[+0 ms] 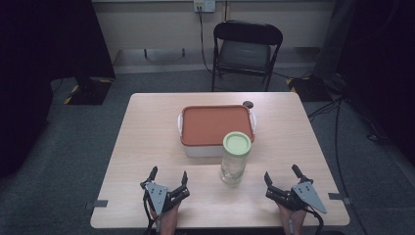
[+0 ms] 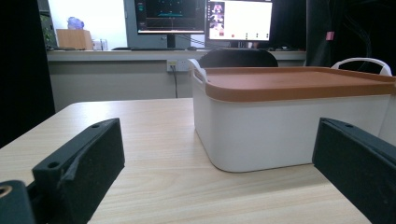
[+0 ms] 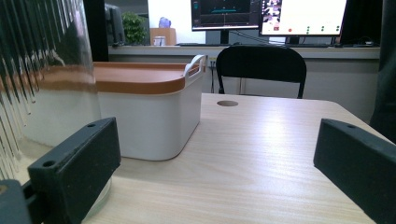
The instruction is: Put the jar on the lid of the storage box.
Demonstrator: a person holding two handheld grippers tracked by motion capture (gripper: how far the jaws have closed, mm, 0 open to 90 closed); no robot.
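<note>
High view counts one glass jar (image 1: 235,157) standing mid-surface (image 1: 147,127), touching one lidded box (image 1: 216,128) behind it. Two tools flank it near the front edge, left tool (image 1: 170,175) and right tool (image 1: 282,174), both spread apart, empty.

Both hands come in from the bottom edge of the high view, each holding a gripper low over the near side. Left gripper (image 1: 169,175) points forward, jaws spread wide, nothing between them. Right gripper (image 1: 282,173) angles slightly inward, jaws also wide apart and empty. The two are well apart.
</note>
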